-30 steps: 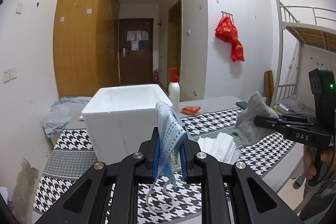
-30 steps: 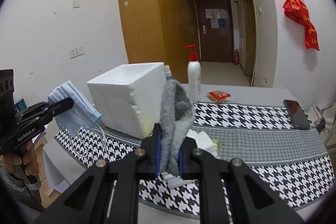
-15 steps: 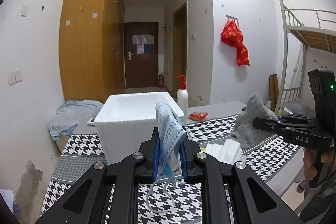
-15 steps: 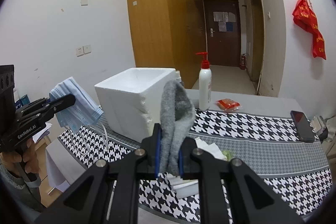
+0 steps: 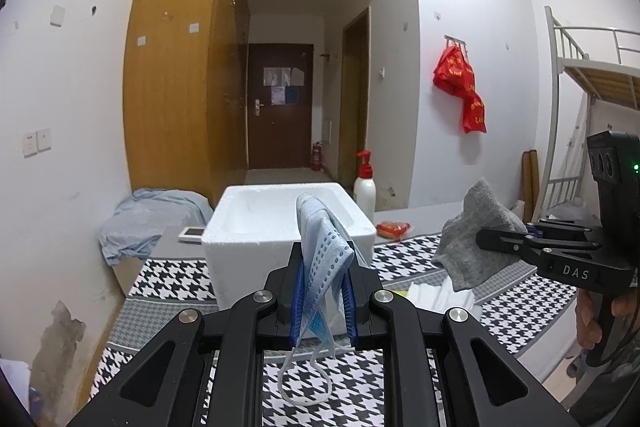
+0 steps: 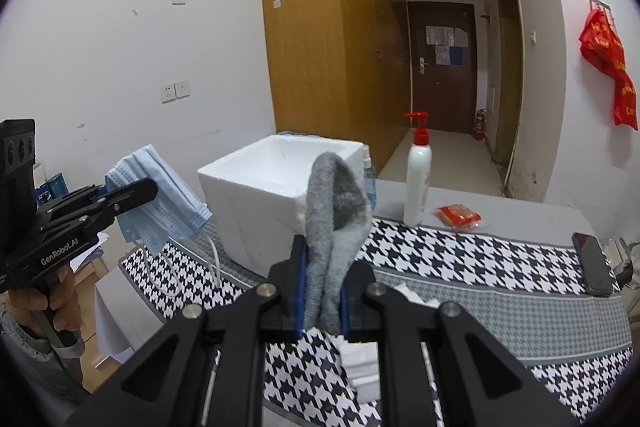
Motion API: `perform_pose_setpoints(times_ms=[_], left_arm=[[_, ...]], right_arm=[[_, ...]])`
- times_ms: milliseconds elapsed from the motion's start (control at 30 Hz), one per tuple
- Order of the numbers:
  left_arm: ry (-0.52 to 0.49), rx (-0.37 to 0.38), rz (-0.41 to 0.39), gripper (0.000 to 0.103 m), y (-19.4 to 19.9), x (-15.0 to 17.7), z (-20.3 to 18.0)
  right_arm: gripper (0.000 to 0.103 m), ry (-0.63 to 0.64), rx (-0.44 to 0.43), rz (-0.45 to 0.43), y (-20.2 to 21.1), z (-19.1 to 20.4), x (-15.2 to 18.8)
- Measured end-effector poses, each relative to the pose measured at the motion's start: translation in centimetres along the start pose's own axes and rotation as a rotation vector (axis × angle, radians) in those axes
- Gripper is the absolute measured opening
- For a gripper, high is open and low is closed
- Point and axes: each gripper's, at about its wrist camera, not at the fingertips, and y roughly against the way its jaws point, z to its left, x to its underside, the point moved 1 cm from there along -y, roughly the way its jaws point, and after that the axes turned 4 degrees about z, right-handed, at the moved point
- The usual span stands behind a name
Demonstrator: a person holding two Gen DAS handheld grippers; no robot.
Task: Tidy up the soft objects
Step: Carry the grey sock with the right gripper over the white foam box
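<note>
While the white foam box [image 5: 288, 227] sits open-topped on the houndstooth tablecloth [image 6: 460, 259] — what shows of its inside looks bare — both soft things hang in the air short of it. At its 6 o'clock in the left wrist view, the left gripper [image 5: 322, 301] pinches a blue face mask [image 5: 324, 259], ear loops dangling. Off at 3 o'clock, the right gripper [image 6: 322, 297] is clamped on a grey sock [image 6: 334, 223] above folded white tissues [image 5: 440, 297].
</note>
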Motion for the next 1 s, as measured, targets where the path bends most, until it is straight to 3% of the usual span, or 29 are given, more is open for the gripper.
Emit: perform_pose_setpoints(times_ms=[1000], left_arm=[[-0.016,-0.1,-0.05,0.018,-1.0,-6.0,4.0]], right_arm=[[0.016,0.105,-0.041,-0.029,-3.7,3.1,-7.9]])
